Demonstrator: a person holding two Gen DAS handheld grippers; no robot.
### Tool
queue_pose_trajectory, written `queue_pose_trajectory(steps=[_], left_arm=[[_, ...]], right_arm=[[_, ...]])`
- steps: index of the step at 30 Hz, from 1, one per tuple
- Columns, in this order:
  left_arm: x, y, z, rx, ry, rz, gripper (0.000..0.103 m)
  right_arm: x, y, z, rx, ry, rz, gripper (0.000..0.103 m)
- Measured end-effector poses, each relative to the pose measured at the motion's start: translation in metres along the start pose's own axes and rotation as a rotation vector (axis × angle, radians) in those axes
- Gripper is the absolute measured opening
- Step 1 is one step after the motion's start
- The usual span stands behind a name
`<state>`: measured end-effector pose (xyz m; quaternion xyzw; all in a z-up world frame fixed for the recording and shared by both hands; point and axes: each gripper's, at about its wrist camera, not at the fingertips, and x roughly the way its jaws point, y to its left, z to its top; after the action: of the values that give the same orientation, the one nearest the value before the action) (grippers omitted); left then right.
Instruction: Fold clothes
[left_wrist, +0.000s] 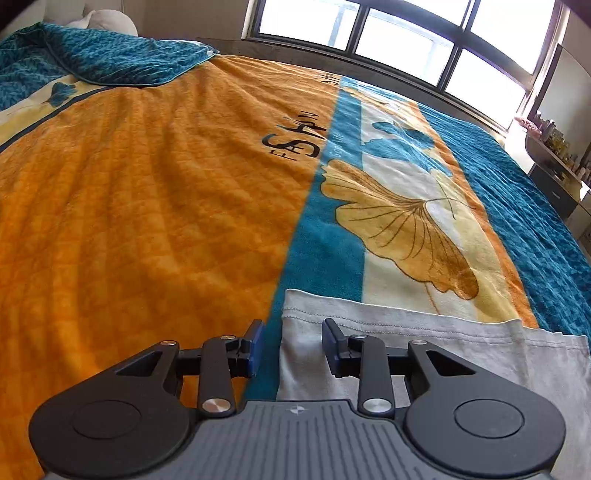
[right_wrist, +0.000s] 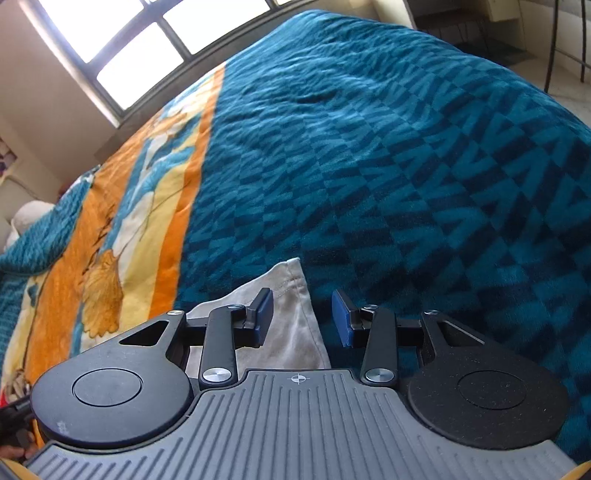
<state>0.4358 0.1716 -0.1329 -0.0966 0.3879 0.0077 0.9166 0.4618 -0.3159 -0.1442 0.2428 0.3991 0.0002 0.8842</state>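
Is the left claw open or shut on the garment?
Open. The left claw has a clear gap between its blue pads, hovering at the hemmed corner of the white garment, gripping nothing.

Daylight pours in through the window (left_wrist: 399, 40) beyond the far side of the bed, and its panes are blown out to plain white in both of my views. The blanket (left_wrist: 147, 192) is brightly and evenly lit, its orange and teal colours strong, with soft ripples of shade across the pile. My left tongs (left_wrist: 293, 345) and right tongs (right_wrist: 303, 317) throw only faint shadows onto the white garment (left_wrist: 461, 354) beneath them. Both fisheye pictures bend hard at the edges: the window frame (right_wrist: 110, 92) bows into an arc. The corners darken, and the dresser shelf (left_wrist: 554, 147) at the rim looks smeared.
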Motion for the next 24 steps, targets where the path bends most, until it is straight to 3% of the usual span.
queue_pose_trajectory(steps=[1, 3, 5, 6, 8, 11, 14, 17, 19, 24], left_arm=[[0.004, -0.004, 0.000, 0.025, 0.002, 0.003, 0.001], [0.001, -0.012, -0.004, 0.083, -0.039, 0.020, 0.000], [-0.008, -0.021, -0.010, 0.142, -0.113, 0.061, 0.000], [-0.009, -0.022, -0.011, 0.153, -0.146, 0.086, 0.000], [-0.009, -0.021, -0.012, 0.161, -0.200, 0.148, 0.000], [0.005, -0.017, -0.013, 0.150, -0.185, 0.215, 0.001], [0.020, -0.018, -0.015, 0.148, -0.137, 0.236, 0.002], [0.015, -0.023, -0.016, 0.155, -0.127, 0.245, 0.012], [-0.006, -0.020, -0.015, 0.146, -0.129, 0.226, 0.013], [-0.097, -0.014, -0.016, 0.134, -0.104, 0.149, 0.017]], right_arm=[[0.005, 0.002, 0.001, -0.019, 0.001, 0.002, 0.042], [0.013, 0.006, 0.001, -0.052, 0.002, 0.011, 0.040], [0.018, 0.012, -0.001, -0.098, 0.005, 0.020, 0.007], [0.014, 0.015, -0.001, -0.122, -0.011, 0.012, 0.003], [0.005, 0.019, -0.006, -0.162, -0.117, -0.047, 0.002], [0.012, 0.018, -0.012, -0.177, -0.150, -0.128, 0.002], [0.018, 0.018, -0.017, -0.192, -0.180, -0.205, 0.002], [0.017, 0.020, -0.019, -0.187, -0.163, -0.215, 0.008], [0.000, 0.022, -0.020, -0.172, -0.181, -0.197, 0.031], [-0.094, 0.029, -0.029, -0.115, -0.268, -0.096, 0.032]])
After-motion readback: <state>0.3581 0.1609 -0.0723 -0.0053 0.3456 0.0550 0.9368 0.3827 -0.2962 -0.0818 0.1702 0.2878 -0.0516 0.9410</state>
